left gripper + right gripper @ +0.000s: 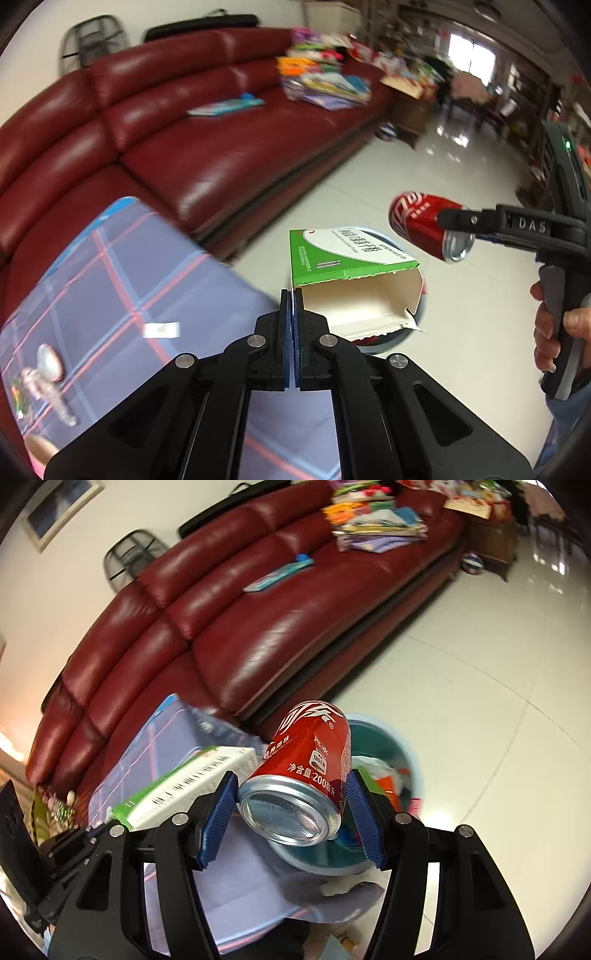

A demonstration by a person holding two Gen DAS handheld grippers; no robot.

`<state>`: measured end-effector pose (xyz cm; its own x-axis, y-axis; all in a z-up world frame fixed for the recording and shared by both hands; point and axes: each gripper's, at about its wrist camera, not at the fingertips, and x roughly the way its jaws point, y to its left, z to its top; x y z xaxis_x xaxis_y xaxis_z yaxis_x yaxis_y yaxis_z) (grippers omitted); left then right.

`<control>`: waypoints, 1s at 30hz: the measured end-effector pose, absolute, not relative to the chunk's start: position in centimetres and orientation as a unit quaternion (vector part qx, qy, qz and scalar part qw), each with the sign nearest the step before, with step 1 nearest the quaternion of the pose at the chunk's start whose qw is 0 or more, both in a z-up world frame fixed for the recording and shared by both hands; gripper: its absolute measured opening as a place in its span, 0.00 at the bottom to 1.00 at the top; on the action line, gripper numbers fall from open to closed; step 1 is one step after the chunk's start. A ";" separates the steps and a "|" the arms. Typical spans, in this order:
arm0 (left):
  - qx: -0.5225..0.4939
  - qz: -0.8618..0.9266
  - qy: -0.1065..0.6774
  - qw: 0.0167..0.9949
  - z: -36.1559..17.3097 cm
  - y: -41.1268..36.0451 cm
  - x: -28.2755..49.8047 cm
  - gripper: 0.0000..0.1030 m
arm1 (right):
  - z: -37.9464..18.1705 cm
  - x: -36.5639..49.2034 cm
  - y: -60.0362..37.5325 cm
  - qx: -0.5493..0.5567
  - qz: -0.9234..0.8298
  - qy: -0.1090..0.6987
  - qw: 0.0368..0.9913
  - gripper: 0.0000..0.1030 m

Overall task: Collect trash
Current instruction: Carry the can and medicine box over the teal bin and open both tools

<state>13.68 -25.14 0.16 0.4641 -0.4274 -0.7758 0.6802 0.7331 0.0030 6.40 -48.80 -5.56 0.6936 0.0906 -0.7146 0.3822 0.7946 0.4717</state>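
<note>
Carrying step: my left gripper (pixel 294 306) pinches green carton (pixel 347 258); my right gripper (pixel 291 805) clamps red can (pixel 306 771); next, release over teal bin (pixel 384 731), lower centre, probably below.

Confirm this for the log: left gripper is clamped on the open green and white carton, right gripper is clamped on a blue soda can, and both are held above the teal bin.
One detail is wrong: the soda can is red, not blue, as the right wrist view shows between the right gripper pads. The left gripper is clamped on the open green and white carton, and both hang above the teal bin.
</note>
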 end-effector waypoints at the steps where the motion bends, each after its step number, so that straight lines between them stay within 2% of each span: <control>1: 0.164 -0.336 0.402 0.836 -0.4 -26.1 13.5 0.01 | -5.9 6.2 -49.3 0.312 -0.088 0.384 0.865 0.56; 7: 0.193 -0.363 0.439 0.799 -5.0 -32.1 13.4 0.02 | -7.9 5.8 -51.6 0.325 -0.098 0.398 0.852 0.56; 10: 0.200 -0.362 0.469 0.780 -7.0 -33.7 13.9 0.05 | -8.9 6.0 -52.3 0.331 -0.099 0.406 0.846 0.56; 12: 0.203 -0.352 0.477 0.780 -7.8 -34.2 14.1 0.17 | -9.5 6.3 -52.4 0.331 -0.098 0.411 0.843 0.56; 13: 0.203 -0.346 0.475 0.783 -8.0 -34.1 14.2 0.41 | -9.8 6.4 -52.6 0.331 -0.097 0.415 0.842 0.56; 14: 0.203 -0.336 0.472 0.789 -8.2 -33.9 14.5 0.58 | -10.3 6.7 -52.6 0.332 -0.095 0.419 0.840 0.56; 23: 0.175 -0.309 0.488 0.798 -8.6 -31.2 16.7 0.78 | -13.2 9.8 -51.4 0.346 -0.064 0.459 0.816 0.58; 27: 0.163 -0.300 0.486 0.805 -8.1 -29.9 17.0 0.89 | -14.0 10.6 -51.0 0.354 -0.070 0.467 0.807 0.73; 30: 0.159 -0.298 0.485 0.807 -7.8 -29.4 17.2 0.92 | -14.2 10.6 -50.8 0.351 -0.077 0.473 0.805 0.77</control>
<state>17.18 -29.39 -7.78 0.3523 -0.3269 -0.8769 0.6349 0.7719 -0.0326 10.61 -50.83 -14.19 0.5414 0.2069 -0.8149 0.4561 0.7420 0.4914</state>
